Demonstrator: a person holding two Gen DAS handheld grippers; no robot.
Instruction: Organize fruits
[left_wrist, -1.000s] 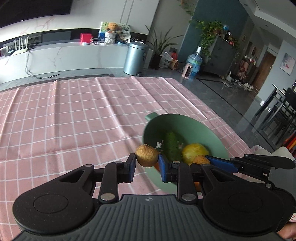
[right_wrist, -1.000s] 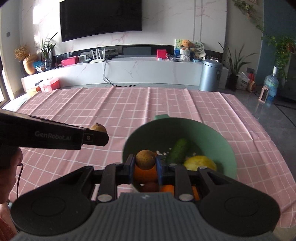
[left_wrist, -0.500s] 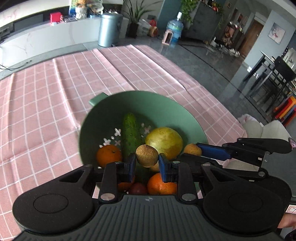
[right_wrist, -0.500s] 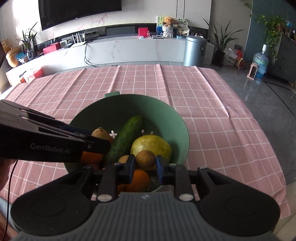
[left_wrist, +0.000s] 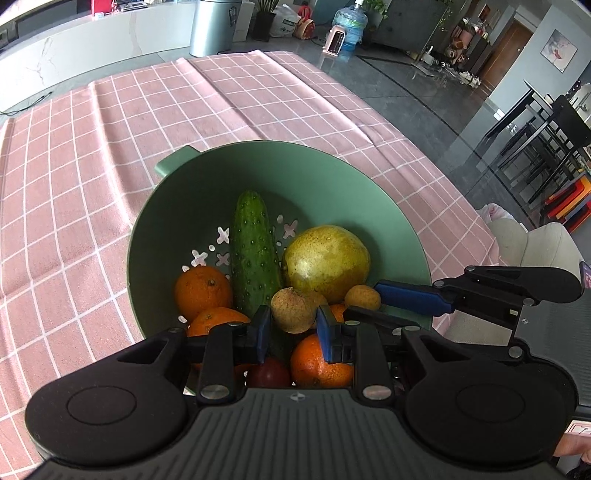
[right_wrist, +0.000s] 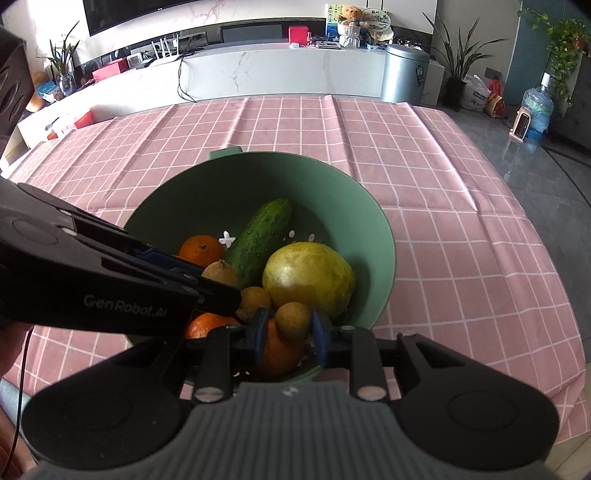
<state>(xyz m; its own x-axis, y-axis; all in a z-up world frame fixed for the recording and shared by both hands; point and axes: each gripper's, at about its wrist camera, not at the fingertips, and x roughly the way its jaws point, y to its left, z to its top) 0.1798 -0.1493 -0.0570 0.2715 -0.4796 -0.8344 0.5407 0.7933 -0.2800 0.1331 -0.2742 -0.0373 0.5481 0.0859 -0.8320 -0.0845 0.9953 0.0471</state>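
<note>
1. Pink checked cloth (right_wrist: 461, 206) covers the table, with a green bowl (right_wrist: 384, 258) sitting on it near the front edge.
2. Nearest in the bowl lie oranges (left_wrist: 320, 360) and a dark red fruit (left_wrist: 267, 373), partly hidden by the grippers.
3. Left gripper (left_wrist: 293, 328) hovers over the bowl's near side, its blue pads set either side of a small brown fruit (left_wrist: 291, 310); a thin gap shows at the pads, so whether they pinch it cannot be told.
4. Right gripper (right_wrist: 290, 332) is likewise over the bowl, pads flanking a second brown fruit (right_wrist: 292, 320); a sliver of gap shows on the right pad, so the grip is unclear.
5. Another small brown one (right_wrist: 255, 301) rests between them, touching the big yellow-green pear (right_wrist: 308, 278).
6. Farther in, a bumpy cucumber (left_wrist: 255, 258) leans up the wall, beside an orange (left_wrist: 202, 291).
7. Bowl's far half is bare, showing cross-shaped drain holes (left_wrist: 222, 234) and a handle tab (left_wrist: 173, 164).
8. Beyond, open cloth runs to the far edge; a counter (right_wrist: 280, 70) and bin (right_wrist: 404, 74) stand behind.
</note>
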